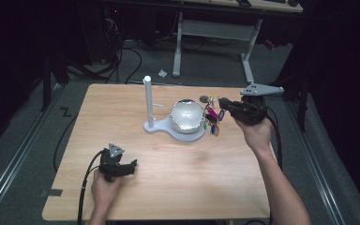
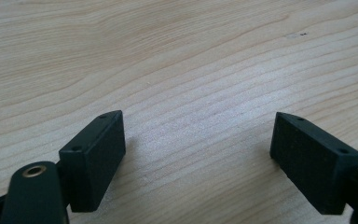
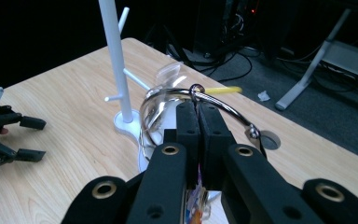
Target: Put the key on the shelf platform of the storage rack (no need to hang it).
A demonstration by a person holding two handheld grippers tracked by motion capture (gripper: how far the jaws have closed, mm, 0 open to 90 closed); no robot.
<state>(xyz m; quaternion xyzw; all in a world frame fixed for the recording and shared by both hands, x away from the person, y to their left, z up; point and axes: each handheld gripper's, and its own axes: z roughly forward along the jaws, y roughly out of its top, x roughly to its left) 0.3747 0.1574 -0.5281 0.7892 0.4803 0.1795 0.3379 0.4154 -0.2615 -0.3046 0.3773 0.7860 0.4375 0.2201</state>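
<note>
Left gripper (image 1: pixel 132 165): nearest to the person, low over the tabletop (image 1: pixel 122 112) near its front left; a hand (image 1: pixel 104 183) holds it from below, cable trailing off the front edge.
Left jaws: wide apart in the left gripper view, with nothing but bare wood grain between them.
Left gripper as seen from the right gripper view: at the far left edge (image 3: pixel 30 137), both jaws spread, resting close to the wood.
Right gripper (image 1: pixel 222 102): farther back at the right side, held in the right hand (image 1: pixel 258 132), pointing left toward the bowl.
Right jaws: pressed together in the right gripper view, clamped on the key ring (image 3: pixel 200 97), whose metal loop arcs out on both sides of the jaw tips.
Key ring with tags (image 1: pixel 212 117): hangs from the right jaws above the tabletop, just beside the bowl's right edge; coloured tags dangle under it, pink, blue and orange among them.
Bowl (image 1: pixel 186 116): shiny metal, sitting on the round end of the white stand base, near the tabletop's middle back.
White stand (image 1: pixel 147 101): upright post with short side pegs, just left of the bowl.
Beyond the tabletop: grey floor, cables and the legs of another desk.
</note>
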